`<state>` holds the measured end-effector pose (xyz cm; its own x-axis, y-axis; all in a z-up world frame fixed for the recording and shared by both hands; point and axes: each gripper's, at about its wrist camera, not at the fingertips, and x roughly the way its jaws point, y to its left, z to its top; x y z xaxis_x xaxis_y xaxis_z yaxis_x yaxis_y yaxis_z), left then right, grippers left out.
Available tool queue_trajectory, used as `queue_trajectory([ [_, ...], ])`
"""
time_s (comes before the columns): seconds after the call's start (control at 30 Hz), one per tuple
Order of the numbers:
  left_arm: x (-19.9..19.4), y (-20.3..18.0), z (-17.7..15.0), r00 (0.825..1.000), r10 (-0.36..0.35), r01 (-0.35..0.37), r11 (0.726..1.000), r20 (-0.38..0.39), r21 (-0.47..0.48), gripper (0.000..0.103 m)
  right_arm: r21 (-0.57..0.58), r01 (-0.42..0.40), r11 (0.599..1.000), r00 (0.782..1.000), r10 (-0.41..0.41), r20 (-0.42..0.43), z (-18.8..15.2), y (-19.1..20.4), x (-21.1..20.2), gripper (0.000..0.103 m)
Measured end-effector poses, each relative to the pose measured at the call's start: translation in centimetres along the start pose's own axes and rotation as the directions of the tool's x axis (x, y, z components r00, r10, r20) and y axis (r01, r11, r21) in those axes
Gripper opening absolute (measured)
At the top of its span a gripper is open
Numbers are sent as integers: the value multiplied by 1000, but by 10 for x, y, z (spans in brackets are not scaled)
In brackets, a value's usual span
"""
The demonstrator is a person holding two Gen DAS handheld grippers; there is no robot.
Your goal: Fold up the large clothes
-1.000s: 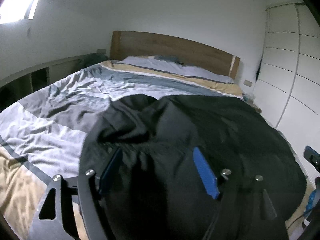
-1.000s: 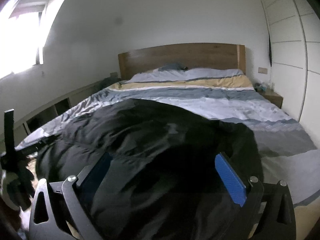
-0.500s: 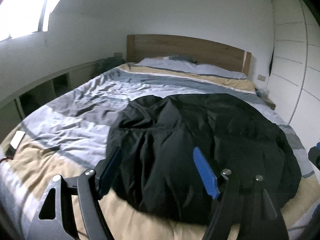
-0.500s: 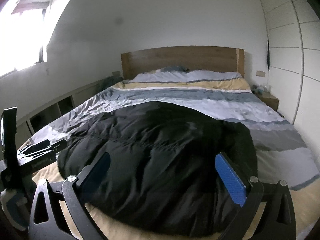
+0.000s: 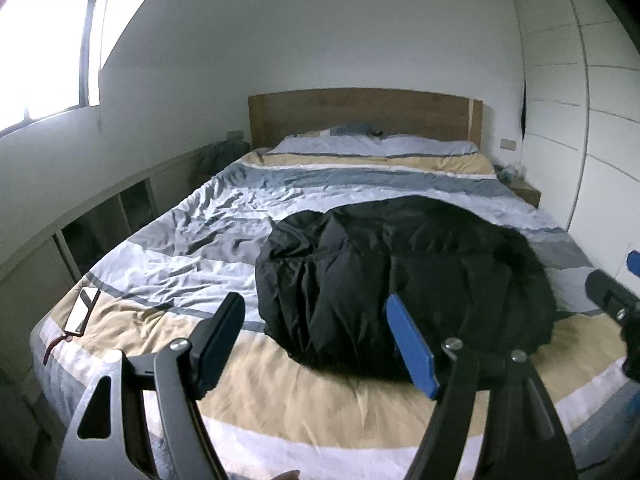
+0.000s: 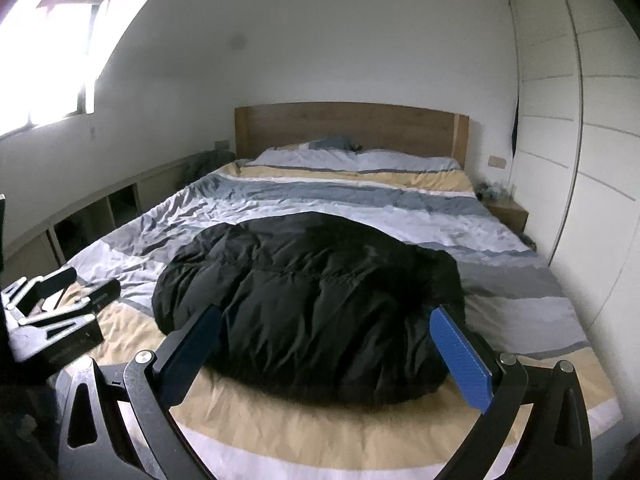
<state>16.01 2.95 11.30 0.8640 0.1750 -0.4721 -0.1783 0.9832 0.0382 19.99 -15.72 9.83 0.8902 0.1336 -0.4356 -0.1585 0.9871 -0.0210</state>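
Nearest the lens, at the foot of the bed, both tools hang in the air over the yellow band of the cover, tipped down a little toward it.

Left gripper: two black arms fork upward from the bottom of its own view; jaws spread wide, nothing between the pads but bedding behind. One dark finger on the left, one blue ribbed pad on the right. Seen from the right wrist view, the same tool sits at the left edge, side on, clear of the fabric.

Right gripper: same forked pose, jaws spread wider, holding nothing. Its tip shows at the right edge of the left view, apart from the garment.

Just beyond the fingertips: puffy black quilted jacket, bunched in a rounded heap on the near half of the bed, lying free, neither tool touching it. In the left view it sits right of centre.

Beneath it: wrinkled duvet cover striped in grey, white and yellow. A flat phone-like slab lies on the near left corner, well apart from the jacket.

Further off: pale pillows at the head, then a plain wooden headboard. Low open shelving runs along the left wall under a bright window. White panelled wardrobe doors fill the right side, with a small wooden bedside table at their base.
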Motion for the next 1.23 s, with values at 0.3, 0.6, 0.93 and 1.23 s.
queue_trajectory([
  [0.3,-71,6,-4,997,-51,51,999,52,13,72,2,44,999,999,-44,25,-12,-1,-55,103],
  [0.6,-113,8,-7,994,-82,80,996,77,24,72,7,81,997,996,-81,46,-19,-6,-85,103],
  [0.93,-135,16,-13,994,-70,69,997,88,17,72,-5,84,996,995,-83,59,-23,-3,-106,103],
  [1.23,-141,21,-17,995,-78,77,997,63,15,72,-17,76,997,995,-75,68,-26,4,-117,103],
])
